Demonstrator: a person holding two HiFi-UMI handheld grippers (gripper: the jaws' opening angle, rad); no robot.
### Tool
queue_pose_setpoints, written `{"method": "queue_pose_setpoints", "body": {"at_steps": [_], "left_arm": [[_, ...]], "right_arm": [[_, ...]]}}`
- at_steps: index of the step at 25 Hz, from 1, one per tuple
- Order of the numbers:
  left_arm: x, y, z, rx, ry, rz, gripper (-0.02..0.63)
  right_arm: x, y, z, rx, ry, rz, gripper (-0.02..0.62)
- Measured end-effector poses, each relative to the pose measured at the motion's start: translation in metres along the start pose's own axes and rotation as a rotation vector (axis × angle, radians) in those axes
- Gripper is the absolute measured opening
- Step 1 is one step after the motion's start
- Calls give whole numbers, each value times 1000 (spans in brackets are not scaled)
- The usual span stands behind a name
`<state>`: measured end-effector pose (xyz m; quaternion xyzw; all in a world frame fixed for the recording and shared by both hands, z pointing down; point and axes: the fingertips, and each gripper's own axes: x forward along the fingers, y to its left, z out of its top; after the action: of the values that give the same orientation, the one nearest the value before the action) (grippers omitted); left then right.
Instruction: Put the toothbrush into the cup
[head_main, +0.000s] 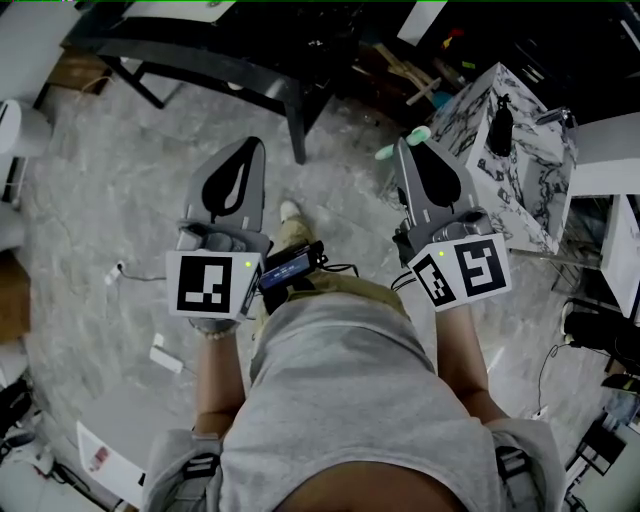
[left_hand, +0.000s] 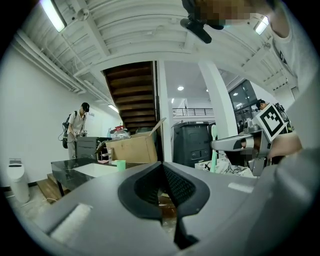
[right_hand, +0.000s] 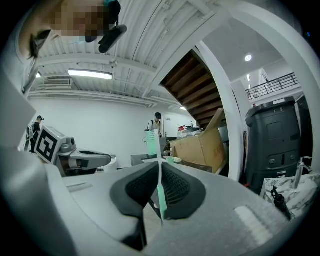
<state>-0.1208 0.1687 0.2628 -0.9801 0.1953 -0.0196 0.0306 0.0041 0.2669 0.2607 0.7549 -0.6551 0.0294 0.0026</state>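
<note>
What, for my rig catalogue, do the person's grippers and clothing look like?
Both the left gripper and right gripper are grey wedges with black teardrop pads, each carrying a white cube with black square markers. The person wears a grey T-shirt.

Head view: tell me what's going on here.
A person stands holding a gripper in each hand. The right gripper is shut on a green toothbrush, which sticks out past the jaw tips. The left gripper is shut with nothing in it. A small green cup sits on a dark table some way off, so the toothbrush is not in it yet.
</note>
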Motion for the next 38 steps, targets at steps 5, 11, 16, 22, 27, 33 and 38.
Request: {"method": "queue_pose_setpoints", "body": {"at_steps": [5,11,16,22,27,33,38], "left_arm": [[36,31,1,-2,7,-17,11],[75,71,4,-4,7,-20,11],[105,106,2,-10,13,-13,11],[133,144,-1,-13,16,-1,11],[149,167,-7,-11,42,15,11],[159,183,-7,-20,22,18,11],[161,189,-9,-33,23,32,11]], "right_arm": [[44,-9,1,8,22,8,18],[98,-22,6,10,32,-3,18],[144,-33,14,1,30,-1,18],[191,-43,19,-6,29,-2,18],[220,-52,18,-6,33,0,18],[242,-55,19,-19,45,2,18],[248,-54,14,-11,58,8,18]]}}
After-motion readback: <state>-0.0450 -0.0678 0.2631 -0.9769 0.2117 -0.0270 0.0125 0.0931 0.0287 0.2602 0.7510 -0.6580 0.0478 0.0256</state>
